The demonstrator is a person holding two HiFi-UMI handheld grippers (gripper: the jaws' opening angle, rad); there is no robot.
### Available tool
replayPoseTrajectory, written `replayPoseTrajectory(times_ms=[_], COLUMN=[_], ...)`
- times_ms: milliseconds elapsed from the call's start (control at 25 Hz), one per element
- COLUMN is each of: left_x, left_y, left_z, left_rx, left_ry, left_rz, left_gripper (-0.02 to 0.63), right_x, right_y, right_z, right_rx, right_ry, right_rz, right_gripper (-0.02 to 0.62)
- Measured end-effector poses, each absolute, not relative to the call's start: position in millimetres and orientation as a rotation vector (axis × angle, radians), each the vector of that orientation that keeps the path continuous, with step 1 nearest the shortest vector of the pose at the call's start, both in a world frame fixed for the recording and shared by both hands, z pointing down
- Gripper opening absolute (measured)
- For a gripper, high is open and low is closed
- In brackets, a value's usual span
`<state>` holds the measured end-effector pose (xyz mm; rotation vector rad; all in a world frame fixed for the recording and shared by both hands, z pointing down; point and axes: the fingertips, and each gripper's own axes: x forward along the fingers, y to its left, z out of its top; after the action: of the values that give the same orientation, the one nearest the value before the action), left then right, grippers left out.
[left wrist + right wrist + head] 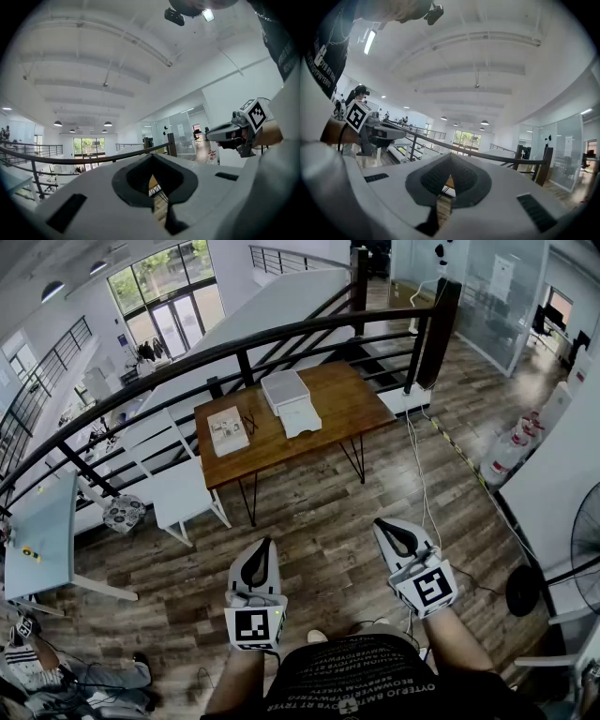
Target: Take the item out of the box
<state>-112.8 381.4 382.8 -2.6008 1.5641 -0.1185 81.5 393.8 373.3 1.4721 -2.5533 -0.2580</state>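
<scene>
A white box point(286, 395) stands on the far side of a wooden table point(328, 432), well ahead of me. Next to it lie a flat printed carton point(228, 430) and a small dark object point(250, 423). Both grippers hang low over the floor in front of my body, far short of the table. My left gripper point(264, 543) point(151, 157) has its jaws together with nothing held. My right gripper point(380, 523) point(449, 157) is also shut and empty. Each gripper view shows the other one beside it: the right gripper point(220, 133) and the left gripper point(389, 132).
A black railing point(234, 343) runs behind the table along a mezzanine edge. A white chair point(178, 488) stands at the table's left and a light desk point(42, 535) at far left. Water bottles point(506, 454), a floor cable point(422, 474) and a fan point(586, 549) are at the right.
</scene>
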Motion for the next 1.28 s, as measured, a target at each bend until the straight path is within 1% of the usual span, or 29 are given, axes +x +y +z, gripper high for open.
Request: replayPoseTrajectory(times_ms=[280,600,640,800,1000,1280], left_x=[-142,-155,-155,-156,-152,-146], left_y=[384,388,389,389,391,384], left_z=[377,367,366,371,382,387], left_rx=[-2.605,-2.613,-2.616,-2.631,-2.646,-2.655], left_ry=[1.561,1.535,1.536,1.530,1.528,1.530], left_rz=[-0.098,-0.049,-0.047,-0.044,-0.047,-0.066], left_gripper=[0.006,0.006,0.006,0.006,0.006,0.006], right_x=[51,35,34,32,39,45], right_y=[396,401,403,404,406,394], right_z=[373,371,370,375,383,386], right_rx=[1.495,1.531,1.524,1.521,1.527,1.521], right_ry=[-2.556,-2.554,-2.554,-2.547,-2.542,-2.566], right_rz=[-0.232,-0.227,-0.227,-0.217,-0.178,-0.148], right_gripper=[-0.005,-0.002,0.002,0.059,0.096,0.115])
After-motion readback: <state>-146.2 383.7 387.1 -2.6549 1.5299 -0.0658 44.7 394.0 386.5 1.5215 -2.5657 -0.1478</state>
